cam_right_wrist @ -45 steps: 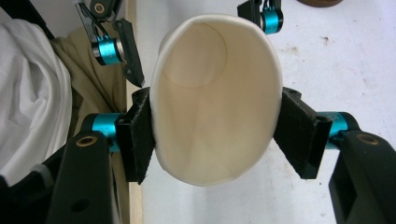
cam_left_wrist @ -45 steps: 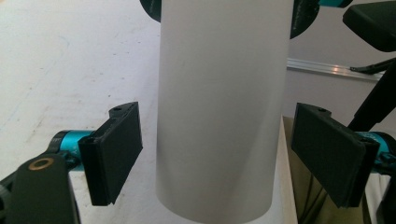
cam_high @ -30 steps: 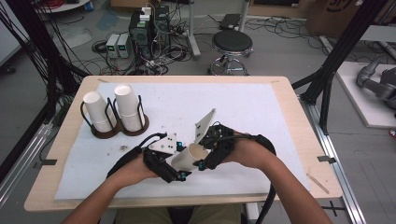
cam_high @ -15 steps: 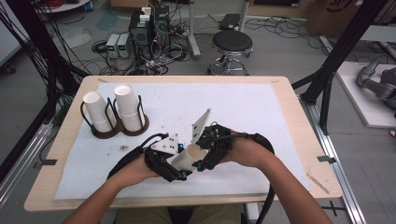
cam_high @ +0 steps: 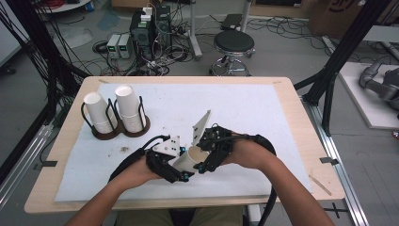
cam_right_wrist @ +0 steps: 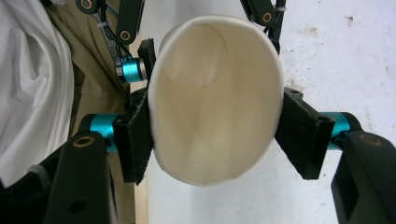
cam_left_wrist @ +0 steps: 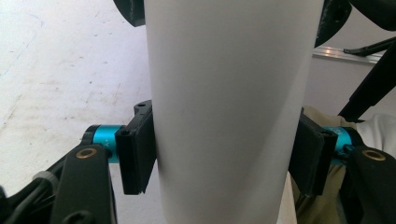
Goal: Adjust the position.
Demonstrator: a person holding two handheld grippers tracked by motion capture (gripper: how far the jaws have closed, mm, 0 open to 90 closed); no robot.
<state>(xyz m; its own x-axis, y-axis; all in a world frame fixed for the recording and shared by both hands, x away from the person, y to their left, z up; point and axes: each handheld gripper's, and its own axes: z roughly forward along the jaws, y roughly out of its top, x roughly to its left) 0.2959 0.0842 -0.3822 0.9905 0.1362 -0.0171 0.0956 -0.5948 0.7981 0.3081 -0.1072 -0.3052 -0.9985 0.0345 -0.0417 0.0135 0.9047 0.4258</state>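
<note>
Left gripper view: your left claw [cam_left_wrist: 224, 158] has just been closing and its pads now press both sides of the paper cup [cam_left_wrist: 229, 107]. Right gripper view: your right claw [cam_right_wrist: 215, 135] is clamped across the same cup [cam_right_wrist: 215, 102] at the open mouth, squeezing the rim oval. High view: the cup [cam_high: 190, 160] lies tilted between both claws, low over the white mat [cam_high: 263, 108] at the near middle of the worktop [cam_high: 294, 101]; two cup stacks [cam_high: 113, 110] stand in a dark holder [cam_high: 117, 134] at far left. Advice: keep pressure light, hold the cup's axis straight, and ease the hands apart evenly if you separate nested cups.
</note>
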